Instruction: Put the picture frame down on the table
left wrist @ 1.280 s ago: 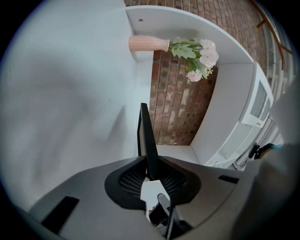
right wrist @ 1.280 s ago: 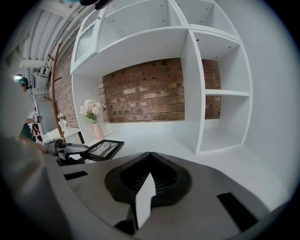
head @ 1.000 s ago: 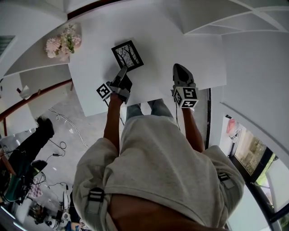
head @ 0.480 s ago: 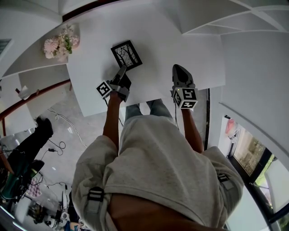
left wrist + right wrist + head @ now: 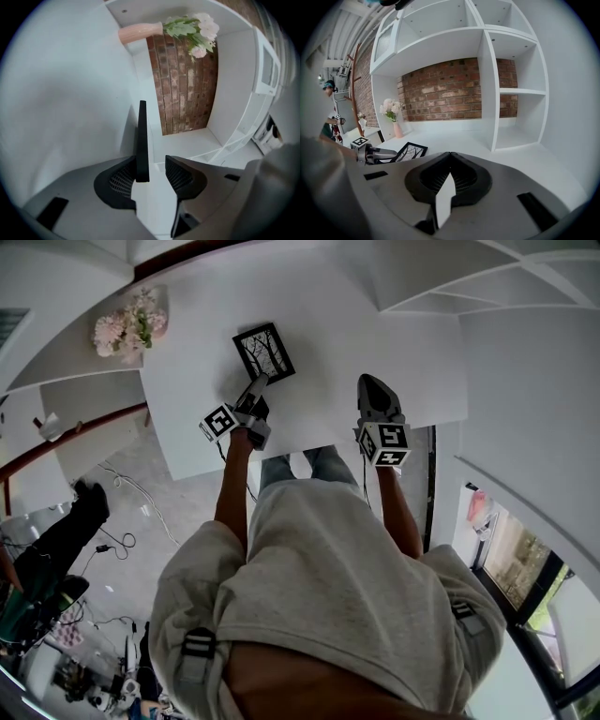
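Observation:
The black picture frame point(image 5: 263, 352), with a tree drawing in it, lies flat on the white table point(image 5: 403, 343). My left gripper point(image 5: 257, 388) is at the frame's near edge. In the left gripper view the frame point(image 5: 142, 140) shows edge-on between the jaws. The left gripper point(image 5: 152, 162) has just been opening and is open, with a clear gap on the right pad's side. The right gripper view shows the frame point(image 5: 410, 151) flat on the table with the left gripper point(image 5: 380, 153) at its side. My right gripper point(image 5: 373, 390) hovers over the table to the right, shut and empty point(image 5: 450, 154).
A pink vase of flowers point(image 5: 131, 329) stands at the table's far left corner. White shelving point(image 5: 506, 84) against a brick wall point(image 5: 440, 93) rises behind the table. The table's near edge point(image 5: 309, 439) is just in front of me. A person point(image 5: 329, 108) stands at the far left.
The left gripper's jaws have opened around the frame's edge and the gripper has rolled a little. The frame stays in about the same spot. The right gripper has not moved.

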Tool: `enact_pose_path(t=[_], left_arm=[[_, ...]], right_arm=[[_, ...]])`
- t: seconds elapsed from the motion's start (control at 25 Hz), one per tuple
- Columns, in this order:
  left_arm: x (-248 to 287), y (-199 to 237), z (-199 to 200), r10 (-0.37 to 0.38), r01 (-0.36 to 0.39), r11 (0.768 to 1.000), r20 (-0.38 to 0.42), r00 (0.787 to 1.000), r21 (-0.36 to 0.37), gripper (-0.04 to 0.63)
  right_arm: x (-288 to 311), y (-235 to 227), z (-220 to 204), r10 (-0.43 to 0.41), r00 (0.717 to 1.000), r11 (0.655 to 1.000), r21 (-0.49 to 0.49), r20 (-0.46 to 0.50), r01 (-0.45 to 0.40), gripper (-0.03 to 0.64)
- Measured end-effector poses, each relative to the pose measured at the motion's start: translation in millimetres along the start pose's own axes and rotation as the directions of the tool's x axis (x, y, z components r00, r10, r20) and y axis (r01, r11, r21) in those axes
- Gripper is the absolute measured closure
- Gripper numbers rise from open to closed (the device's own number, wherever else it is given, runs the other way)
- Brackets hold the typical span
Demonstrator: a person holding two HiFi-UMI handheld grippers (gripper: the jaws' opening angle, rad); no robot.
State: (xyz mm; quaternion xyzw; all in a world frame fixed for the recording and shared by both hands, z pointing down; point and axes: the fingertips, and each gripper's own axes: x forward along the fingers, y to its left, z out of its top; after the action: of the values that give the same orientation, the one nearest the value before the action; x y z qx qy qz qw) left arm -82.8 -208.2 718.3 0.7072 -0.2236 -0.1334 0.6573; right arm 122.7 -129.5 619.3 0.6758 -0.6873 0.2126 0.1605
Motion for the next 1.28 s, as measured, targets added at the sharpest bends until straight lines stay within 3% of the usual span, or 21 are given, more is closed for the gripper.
enact_pose_path(t=[0.12,0.2,0.36,0.52,0.6,0.76,0.96,1.12,1.28], left_arm=[[-1,5,-6,0.099,-0.078,0.977,-0.101,0.99,0.201,0.405],[-1,4,-7,0.176,-0.12,0.933,-0.138,0.975,0.34,0.405],[3,5,-16,0.297,-0.14,0.819,-0.201,0.934,0.557,0.405],[2,14,-23,0.439,-0.138,0.658,-0.227,0.869,0.741,0.424],[1,17,-24,0.476,-0.131,0.602,-0.222,0.851,0.788,0.42],[1,16,-25,0.507,-0.115,0.545,-0.217,0.834,0.83,0.419],[1,18,-27,0.572,-0.069,0.407,-0.195,0.796,0.911,0.411],[-4,26,-31,0.638,-0.031,0.291,-0.17,0.751,0.956,0.419],[-7,33,-34,0.687,-0.01,0.213,-0.142,0.713,0.977,0.422]], right_arm=[[1,6,-1,0.011,1.0,1.0,-0.005,-0.001,-0.011,0.592],[2,11,-1,0.017,1.0,1.0,-0.008,0.0,-0.017,0.592],[2,14,1,0.025,1.0,1.0,-0.012,0.0,-0.025,0.592],[3,18,3,0.038,0.999,0.999,-0.02,0.002,-0.038,0.592],[4,22,3,0.045,0.999,0.999,-0.025,0.003,-0.044,0.592],[5,27,2,0.058,0.998,0.998,-0.03,0.001,-0.058,0.592],[6,31,-2,0.068,0.998,0.997,-0.029,-0.005,-0.068,0.592],[4,31,-1,0.067,0.998,0.997,-0.025,0.001,-0.067,0.592],[1,28,-2,0.06,0.998,0.998,-0.022,-0.002,-0.06,0.592]])
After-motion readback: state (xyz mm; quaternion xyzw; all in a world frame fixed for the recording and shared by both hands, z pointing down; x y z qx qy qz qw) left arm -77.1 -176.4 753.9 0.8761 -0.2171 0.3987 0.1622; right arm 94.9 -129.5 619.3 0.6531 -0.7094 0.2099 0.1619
